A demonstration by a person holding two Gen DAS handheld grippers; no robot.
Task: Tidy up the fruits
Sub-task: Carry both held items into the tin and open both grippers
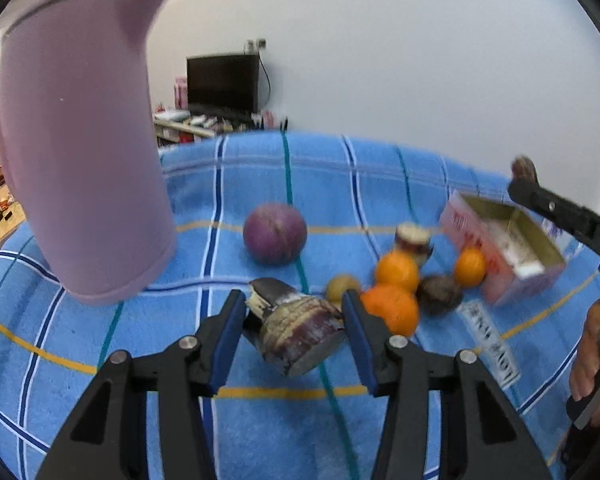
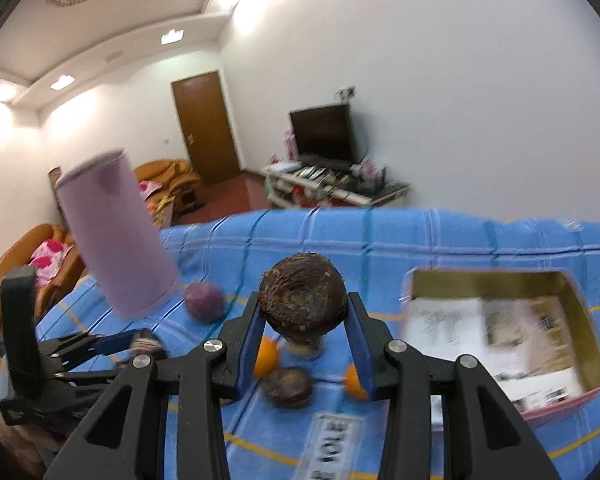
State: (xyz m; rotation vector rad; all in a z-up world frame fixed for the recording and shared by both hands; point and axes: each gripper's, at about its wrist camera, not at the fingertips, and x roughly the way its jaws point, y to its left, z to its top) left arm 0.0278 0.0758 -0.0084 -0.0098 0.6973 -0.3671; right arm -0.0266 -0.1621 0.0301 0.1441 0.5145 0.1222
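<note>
While the white label strip [image 2: 330, 446] on the near cloth is too blurry to read, the rest is clear: the right gripper [image 2: 306, 340] is clamped on a rough brown round fruit [image 2: 302, 298], just left of the open pink box [image 2: 556, 412]. The left gripper [image 1: 294, 330] is squeezing a ridged purple sugarcane chunk [image 1: 296, 330], with smooth oranges [image 1: 396, 270] right of it and a pink kettle [image 1: 80, 140] far left on the blue plaid cloth [image 1: 380, 168].

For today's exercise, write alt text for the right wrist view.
The right gripper holds a rough brown round fruit in its jaws above a blue checked cloth, near an open pink box.
</note>
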